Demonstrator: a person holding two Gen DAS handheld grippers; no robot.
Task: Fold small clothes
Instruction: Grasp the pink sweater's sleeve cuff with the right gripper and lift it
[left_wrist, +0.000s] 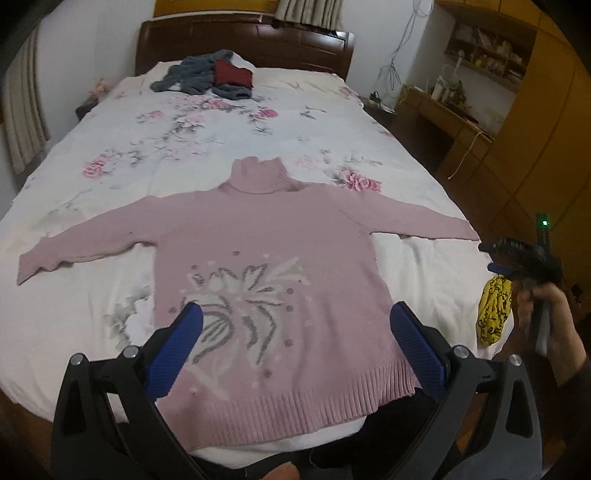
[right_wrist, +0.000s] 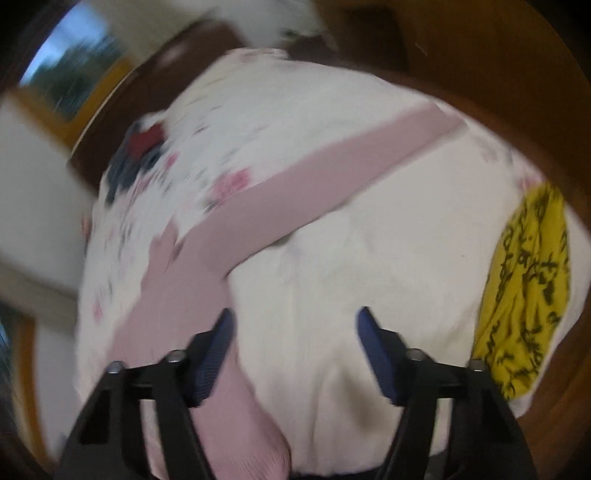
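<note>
A pink turtleneck sweater (left_wrist: 266, 251) with a grey and white flower pattern lies flat on the bed, both sleeves spread out. My left gripper (left_wrist: 295, 325) hovers open above its lower front, near the hem, holding nothing. The right gripper (left_wrist: 496, 256), held in a hand, is at the bed's right edge beyond the right cuff. In the blurred right wrist view the right gripper (right_wrist: 295, 325) is open over bare white sheet, with the sweater's (right_wrist: 236, 229) side and sleeve just to its left.
The bed (left_wrist: 221, 122) has a white floral cover. A pile of grey and dark red clothes (left_wrist: 210, 74) lies near the headboard. A yellow patterned cloth (left_wrist: 493, 314) hangs at the bed's right edge, seen too as the yellow cloth (right_wrist: 528, 288). Wooden cabinets (left_wrist: 524, 122) stand on the right.
</note>
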